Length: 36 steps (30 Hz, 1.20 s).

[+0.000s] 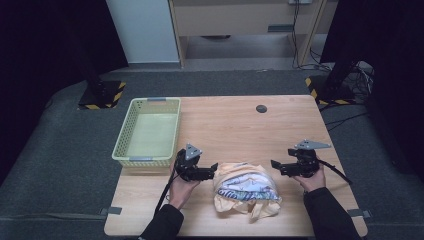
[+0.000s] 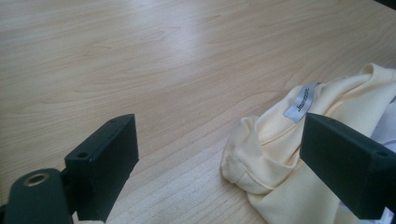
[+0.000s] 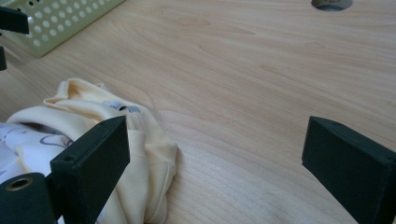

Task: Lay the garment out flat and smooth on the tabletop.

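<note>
two grippers sit low over the wooden table [image 1: 240, 125], one on each side of a crumpled pale-yellow garment [image 1: 245, 192] with a printed panel, lying near the table's front edge. the left gripper [image 1: 212, 170] has its jaws spread wide with nothing between them, its tip just beside the cloth's folded collar and white label [image 2: 301, 102]. the right gripper [image 1: 275, 165] is also wide open and empty, a little apart from the cloth. a pale green basket [image 1: 147, 132] stands at the table's left side.
</note>
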{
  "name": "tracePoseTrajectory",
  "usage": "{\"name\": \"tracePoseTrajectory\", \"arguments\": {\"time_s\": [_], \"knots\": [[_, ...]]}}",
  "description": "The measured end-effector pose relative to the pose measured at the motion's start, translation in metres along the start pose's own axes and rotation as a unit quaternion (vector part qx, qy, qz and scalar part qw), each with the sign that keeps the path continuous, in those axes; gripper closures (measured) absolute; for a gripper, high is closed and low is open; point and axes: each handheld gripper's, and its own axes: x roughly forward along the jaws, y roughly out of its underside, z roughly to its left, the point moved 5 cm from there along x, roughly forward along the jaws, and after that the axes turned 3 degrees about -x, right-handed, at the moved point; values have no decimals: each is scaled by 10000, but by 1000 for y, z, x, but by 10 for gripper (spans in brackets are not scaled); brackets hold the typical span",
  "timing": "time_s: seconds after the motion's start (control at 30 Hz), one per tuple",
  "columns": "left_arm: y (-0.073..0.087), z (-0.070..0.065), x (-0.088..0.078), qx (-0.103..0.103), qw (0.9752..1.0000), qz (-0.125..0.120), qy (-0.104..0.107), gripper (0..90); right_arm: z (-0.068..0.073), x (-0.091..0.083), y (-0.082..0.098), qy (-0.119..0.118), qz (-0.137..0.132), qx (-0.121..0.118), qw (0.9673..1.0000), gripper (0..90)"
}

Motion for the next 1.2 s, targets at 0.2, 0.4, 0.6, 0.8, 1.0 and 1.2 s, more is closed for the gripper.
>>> {"name": "tracePoseTrajectory", "arguments": {"time_s": [0.2,0.4,0.6,0.8,1.0,1.2], "knots": [[6,-1,8,-11,9999,168,22,127,7,7,6,-122,168,-24,9998,98],[14,-5,16,-28,9992,364,143,146,11,12,11,-250,253,-32,9994,131],[20,-6,23,44,9981,587,178,167,16,15,15,-403,334,-59,9986,176],[25,-8,29,76,9974,681,228,240,21,19,19,-576,442,-95,9973,255],[28,-9,31,54,9967,752,314,331,25,22,25,-746,595,-128,9953,339],[30,-11,32,19,9954,838,469,457,28,24,27,-913,695,-105,9933,429]]}}
